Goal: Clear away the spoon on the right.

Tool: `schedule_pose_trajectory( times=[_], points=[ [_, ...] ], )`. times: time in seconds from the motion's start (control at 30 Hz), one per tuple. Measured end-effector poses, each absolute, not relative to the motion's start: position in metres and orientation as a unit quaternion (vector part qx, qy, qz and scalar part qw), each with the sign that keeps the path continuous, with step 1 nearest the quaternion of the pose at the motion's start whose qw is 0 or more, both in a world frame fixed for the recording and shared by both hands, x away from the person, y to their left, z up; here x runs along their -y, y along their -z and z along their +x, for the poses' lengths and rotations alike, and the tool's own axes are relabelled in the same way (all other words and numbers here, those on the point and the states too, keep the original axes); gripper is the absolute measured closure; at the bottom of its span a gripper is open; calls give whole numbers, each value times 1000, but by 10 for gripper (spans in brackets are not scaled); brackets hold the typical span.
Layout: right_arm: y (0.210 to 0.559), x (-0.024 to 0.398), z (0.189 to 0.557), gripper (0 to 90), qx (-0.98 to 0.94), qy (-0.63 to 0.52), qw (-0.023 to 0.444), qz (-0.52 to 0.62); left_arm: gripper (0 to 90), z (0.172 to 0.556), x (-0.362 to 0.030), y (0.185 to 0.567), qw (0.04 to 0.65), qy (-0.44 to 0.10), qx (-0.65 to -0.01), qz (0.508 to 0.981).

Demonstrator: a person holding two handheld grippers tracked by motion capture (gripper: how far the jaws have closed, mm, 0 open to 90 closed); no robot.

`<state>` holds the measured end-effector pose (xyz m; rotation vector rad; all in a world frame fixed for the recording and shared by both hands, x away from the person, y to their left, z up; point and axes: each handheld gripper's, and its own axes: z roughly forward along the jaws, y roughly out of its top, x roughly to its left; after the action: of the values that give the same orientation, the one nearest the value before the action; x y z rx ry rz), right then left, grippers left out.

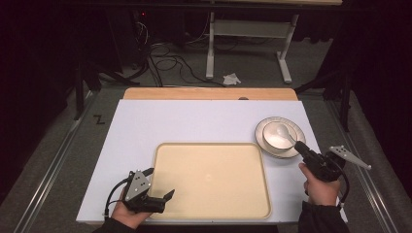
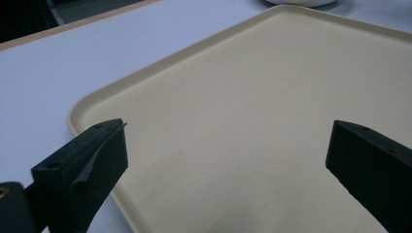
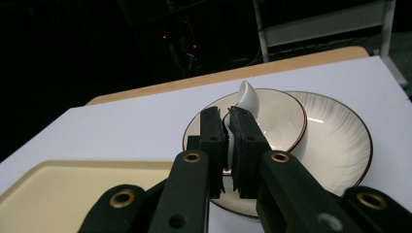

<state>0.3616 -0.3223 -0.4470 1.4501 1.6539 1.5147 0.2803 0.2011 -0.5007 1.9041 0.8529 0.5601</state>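
Over the bowl (image 3: 265, 119) on its plate (image 3: 340, 141), right of the tray (image 1: 214, 145) on the desk (image 1: 194, 121), the right tool (image 3: 228, 124) pinches a white spoon (image 3: 248, 97) by its handle; glazed, slippery, likely brittle. Left tool (image 2: 223, 160) gapes, empty.

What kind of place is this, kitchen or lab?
Probably a lab recording station, not a kitchen: loose cables on the floor, a bare adjustable-desk frame behind, and a white table staged with a tray, a plate and a bowl.
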Motion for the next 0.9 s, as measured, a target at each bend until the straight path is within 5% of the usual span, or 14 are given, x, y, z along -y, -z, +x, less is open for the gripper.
schedule_pose_trajectory(
  times=[0.9],
  points=[
    [431, 282, 339, 871, -648, -553, 273, 447, 16, 280, -202, 499, 477, -231, -347, 774]
  ],
)
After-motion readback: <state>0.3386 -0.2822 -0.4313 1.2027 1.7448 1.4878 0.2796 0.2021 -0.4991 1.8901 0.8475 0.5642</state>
